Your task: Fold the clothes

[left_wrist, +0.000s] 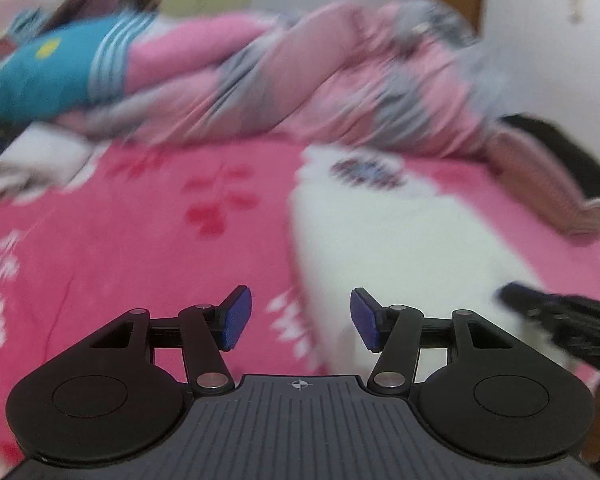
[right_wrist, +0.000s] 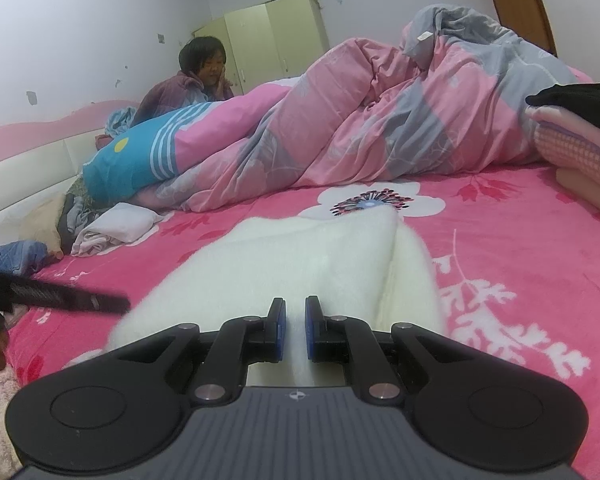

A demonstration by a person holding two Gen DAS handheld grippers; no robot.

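Observation:
A white fleecy garment (right_wrist: 300, 256) lies folded lengthwise on the pink flowered bed sheet (right_wrist: 520, 240), its near end at my right gripper (right_wrist: 296, 330). That gripper is shut on the near edge, with white fabric showing between its blue pads. In the blurred left wrist view the white garment (left_wrist: 400, 240) lies to the right. My left gripper (left_wrist: 300, 318) hovers over its left edge, open, with nothing between the pads. The right gripper (left_wrist: 560, 320) reaches in from the right of that view. The left gripper (right_wrist: 60, 300) shows as a dark bar at the left of the right wrist view.
A bunched pink and grey duvet (right_wrist: 380, 120) runs across the far side of the bed, with a person (right_wrist: 196, 80) sitting behind it. Loose clothes (right_wrist: 112, 228) lie at the left. A folded stack (right_wrist: 572, 152) under a black garment (right_wrist: 580, 100) sits at the right.

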